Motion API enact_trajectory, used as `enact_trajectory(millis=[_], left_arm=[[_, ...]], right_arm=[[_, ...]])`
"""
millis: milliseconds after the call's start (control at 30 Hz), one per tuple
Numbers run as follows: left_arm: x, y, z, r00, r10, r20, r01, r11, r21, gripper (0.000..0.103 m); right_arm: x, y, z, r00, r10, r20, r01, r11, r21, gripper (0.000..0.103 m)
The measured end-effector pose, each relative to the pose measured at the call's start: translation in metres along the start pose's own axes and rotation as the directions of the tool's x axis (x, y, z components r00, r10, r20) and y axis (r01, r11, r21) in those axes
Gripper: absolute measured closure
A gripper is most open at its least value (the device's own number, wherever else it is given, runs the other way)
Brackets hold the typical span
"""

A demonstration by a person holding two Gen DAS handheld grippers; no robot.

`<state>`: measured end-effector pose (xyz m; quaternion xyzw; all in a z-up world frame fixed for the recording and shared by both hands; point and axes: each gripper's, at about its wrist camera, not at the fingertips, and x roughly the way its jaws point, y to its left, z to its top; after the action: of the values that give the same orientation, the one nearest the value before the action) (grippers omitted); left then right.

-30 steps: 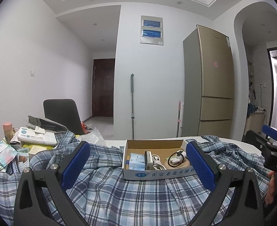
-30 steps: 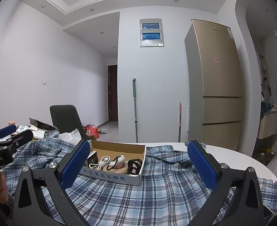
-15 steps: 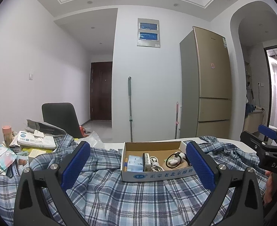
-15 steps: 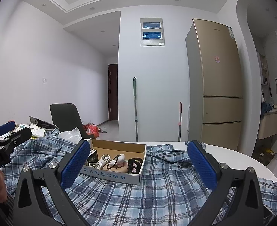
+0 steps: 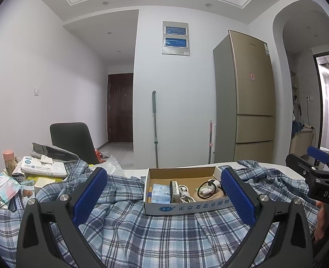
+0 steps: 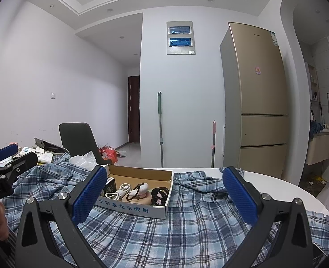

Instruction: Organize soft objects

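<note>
A blue-and-white plaid shirt [image 5: 155, 230] lies spread and rumpled over a white round table; it also shows in the right wrist view [image 6: 186, 227]. A shallow cardboard box [image 5: 186, 207] with cables and small items sits on the shirt, also in the right wrist view [image 6: 133, 207]. My left gripper [image 5: 163, 192] is open and empty, held above the shirt near the box. My right gripper [image 6: 164, 194] is open and empty, above the shirt to the right of the left one.
Tissue packs, packets and a bottle [image 5: 30, 174] crowd the table's left side. A black chair [image 5: 72, 140] stands behind. The bare white table edge [image 6: 298, 192] shows at right. A fridge [image 6: 258, 102] and two mop handles stand by the far wall.
Both views have tilted slightly; the box and shirt sit a little lower in frame. Both grippers stay open and nothing was grasped.
</note>
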<state>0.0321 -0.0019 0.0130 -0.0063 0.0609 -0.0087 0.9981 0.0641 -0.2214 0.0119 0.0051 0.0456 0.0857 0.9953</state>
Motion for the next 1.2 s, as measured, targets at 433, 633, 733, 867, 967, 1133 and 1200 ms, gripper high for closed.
enact_trajectory(millis=[433,633,733,867,967,1133,1200], left_arm=[[-0.0012,-0.0001,0.0018,1.000,-0.005,0.014,0.005,1.000,0.013,0.000],[-0.0015,-0.0005,0.0016,1.000,-0.005,0.013,0.005,1.000,0.012,0.000],[-0.0016,-0.0004,0.0015,1.000,-0.005,0.013,0.005,1.000,0.012,0.000],[-0.0016,-0.0007,0.0013,1.000,-0.005,0.013,0.005,1.000,0.013,0.000],[-0.0023,0.0001,0.0007,1.000,-0.002,0.014,0.002,1.000,0.011,0.000],[-0.0027,0.0026,0.0006,1.000,-0.001,0.013,0.000,1.000,0.012,0.000],[-0.0027,0.0029,0.0006,1.000,-0.001,0.014,0.001,1.000,0.013,0.000]], right_arm=[[0.0024,-0.0007,-0.0004,1.000,0.000,-0.012,0.000,1.000,-0.001,0.000],[0.0024,-0.0002,-0.0003,1.000,0.000,-0.007,0.000,1.000,0.000,0.000],[0.0024,-0.0002,-0.0003,1.000,0.000,-0.008,0.000,1.000,-0.001,0.000],[0.0017,0.0007,-0.0006,1.000,0.002,-0.006,-0.002,1.000,-0.004,0.000],[0.0019,0.0012,-0.0007,1.000,0.003,-0.006,-0.003,1.000,-0.005,0.000],[0.0017,0.0012,-0.0005,1.000,0.002,-0.004,-0.002,1.000,-0.003,0.000],[0.0017,0.0013,-0.0007,1.000,0.003,-0.004,-0.003,1.000,-0.003,0.000]])
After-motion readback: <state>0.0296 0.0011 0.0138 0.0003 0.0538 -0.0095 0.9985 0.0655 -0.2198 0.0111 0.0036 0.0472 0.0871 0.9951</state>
